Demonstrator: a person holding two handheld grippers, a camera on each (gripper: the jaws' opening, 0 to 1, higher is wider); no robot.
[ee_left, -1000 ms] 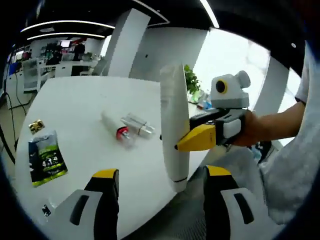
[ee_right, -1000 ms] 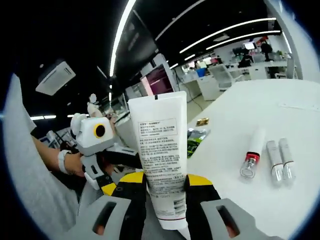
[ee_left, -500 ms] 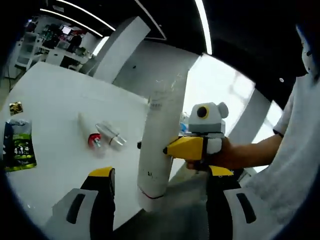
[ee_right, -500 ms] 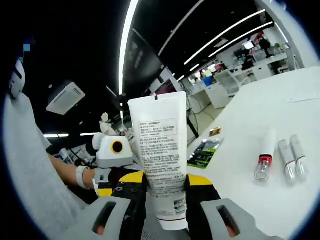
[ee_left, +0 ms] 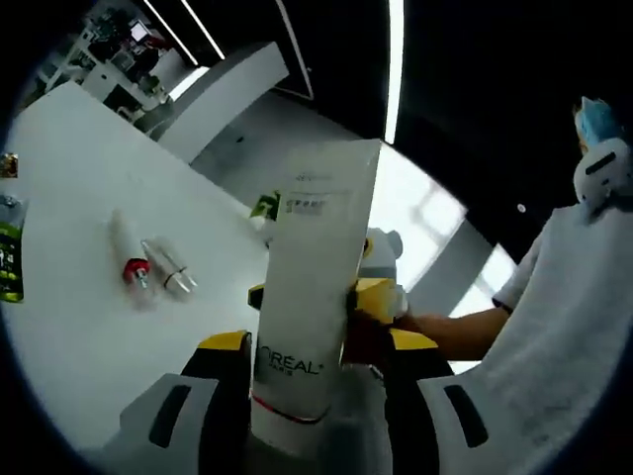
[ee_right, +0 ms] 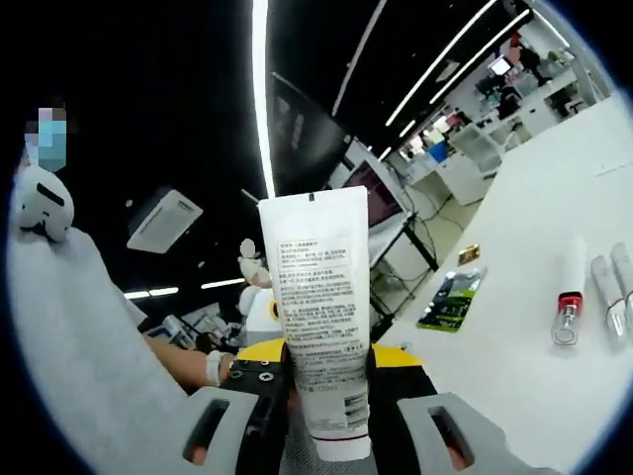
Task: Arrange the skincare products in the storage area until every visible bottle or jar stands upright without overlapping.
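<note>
My right gripper (ee_right: 328,356) is shut on a white L'Oreal tube (ee_right: 316,317), holding it upright in the air. In the left gripper view the same tube (ee_left: 307,287) stands between the jaws of my left gripper (ee_left: 316,341). The left jaw is close against the tube and the right jaw stands off it, so this gripper is open. The right gripper (ee_left: 374,297) shows just behind the tube. On the white table (ee_left: 59,178) lie a red-capped tube (ee_left: 134,267) and small clear bottles (ee_left: 168,272), all on their sides. The right gripper view shows them too: the red-capped tube (ee_right: 567,297) and the clear bottles (ee_right: 613,287).
A green sachet (ee_right: 450,297) and a small gold packet (ee_right: 468,254) lie nearer the table's edge. The person's sleeve (ee_left: 554,327) and hand are at the right of the left gripper view. Office desks stand far behind the table.
The two grippers have come together: the tube now sits between the left gripper's jaws, which have narrowed. Both views have tilted upward, so the table looks lower and smaller.
</note>
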